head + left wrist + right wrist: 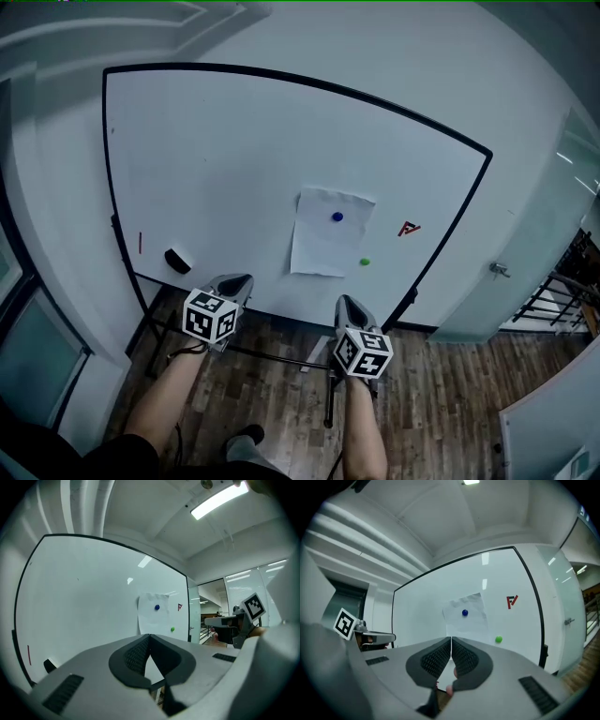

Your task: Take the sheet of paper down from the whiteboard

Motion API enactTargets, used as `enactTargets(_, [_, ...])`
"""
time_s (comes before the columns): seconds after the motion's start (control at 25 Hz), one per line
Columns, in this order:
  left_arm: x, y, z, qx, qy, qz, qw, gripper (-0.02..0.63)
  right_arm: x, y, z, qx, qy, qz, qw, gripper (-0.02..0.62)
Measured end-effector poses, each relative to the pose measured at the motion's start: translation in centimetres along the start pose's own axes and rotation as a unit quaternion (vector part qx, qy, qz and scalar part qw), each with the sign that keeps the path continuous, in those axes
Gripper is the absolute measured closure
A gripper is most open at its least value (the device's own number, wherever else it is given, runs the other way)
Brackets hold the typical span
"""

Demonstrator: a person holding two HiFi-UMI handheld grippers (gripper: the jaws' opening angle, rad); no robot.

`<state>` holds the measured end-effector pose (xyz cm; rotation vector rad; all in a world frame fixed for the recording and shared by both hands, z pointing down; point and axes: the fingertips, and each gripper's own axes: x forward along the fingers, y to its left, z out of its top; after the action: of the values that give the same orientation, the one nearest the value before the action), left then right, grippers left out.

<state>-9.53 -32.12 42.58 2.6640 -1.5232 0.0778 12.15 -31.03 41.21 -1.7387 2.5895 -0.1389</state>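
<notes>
Shut and empty, left gripper [236, 281] and right gripper [349, 305] near the bottom edge of the whiteboard [216, 169], apart from it, wood floor [281, 394] beneath. Sheet of paper [323, 246] right of whiteboard middle, pinned near its top edge by blue magnet [337, 217]; green magnet [365, 262] just beside its lower right edge; wide bare surface leftward

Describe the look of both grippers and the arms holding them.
Both the left gripper and the right gripper have smooth grey tongs that taper to a point and are lined with black cross-hatched pads. Each carries a white cube printed with black square markers. The forearms are bare, with no sleeves visible.
</notes>
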Motion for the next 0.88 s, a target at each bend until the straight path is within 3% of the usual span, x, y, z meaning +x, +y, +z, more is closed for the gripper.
enactTargets(0.24, [4.4, 3.6, 0.7, 0.000, 0.017, 0.007, 0.9998, 0.584, 6.1, -1.2, 0.7, 0.027, 0.011, -0.007, 1.000, 0.569])
enactTargets(0.52, [9.2, 5.1, 1.5, -0.018, 0.024, -0.019, 0.9994, 0.584, 11.1, -1.9, 2.3, 0.017, 0.020, -0.016, 1.000, 0.569])
enactTargets(0.88, [14.1, 7.1, 3.4, -0.021, 0.019, -0.051, 0.9983, 0.584, 15.1, -3.1, 3.6, 0.052, 0.014, -0.011, 0.998, 0.569])
